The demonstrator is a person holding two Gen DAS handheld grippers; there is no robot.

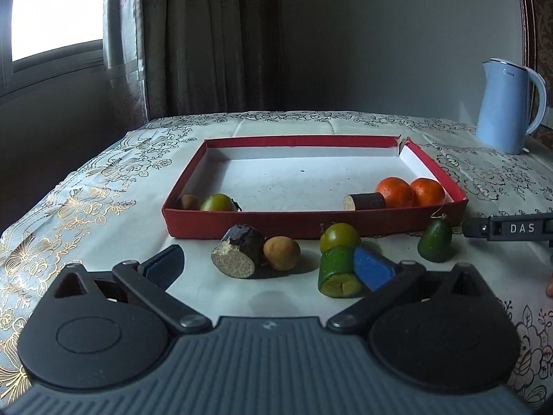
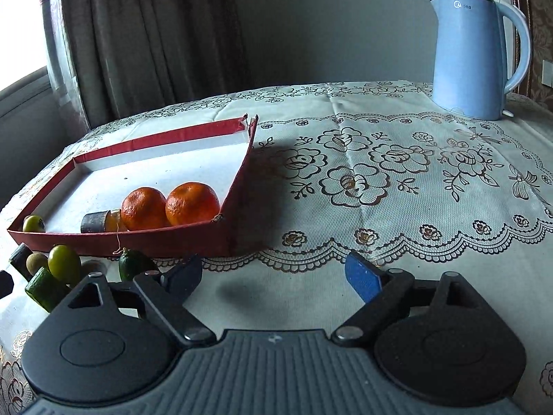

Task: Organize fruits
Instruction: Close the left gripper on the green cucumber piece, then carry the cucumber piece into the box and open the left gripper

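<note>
Our left claw stands spread over the worktop; the dark cut piece and brown fruit lie between its fingers, the green cut piece touching its blue pad. Our right claw gapes on bare cloth. Beyond, two oranges sit in the red tray.

Before you lies a cream tablecloth of woven fabric, its flower print glinting gold. The shallow box looks like cardboard, matt red outside and plain white within. Two oranges show dimpled, slightly shiny peel. The cut dark piece has glossy skin and a rough, grainy face. Your kettle is smooth pale-blue plastic. Your left gripper is matt black plastic with ribbed grey casing and metal rivets.
</note>
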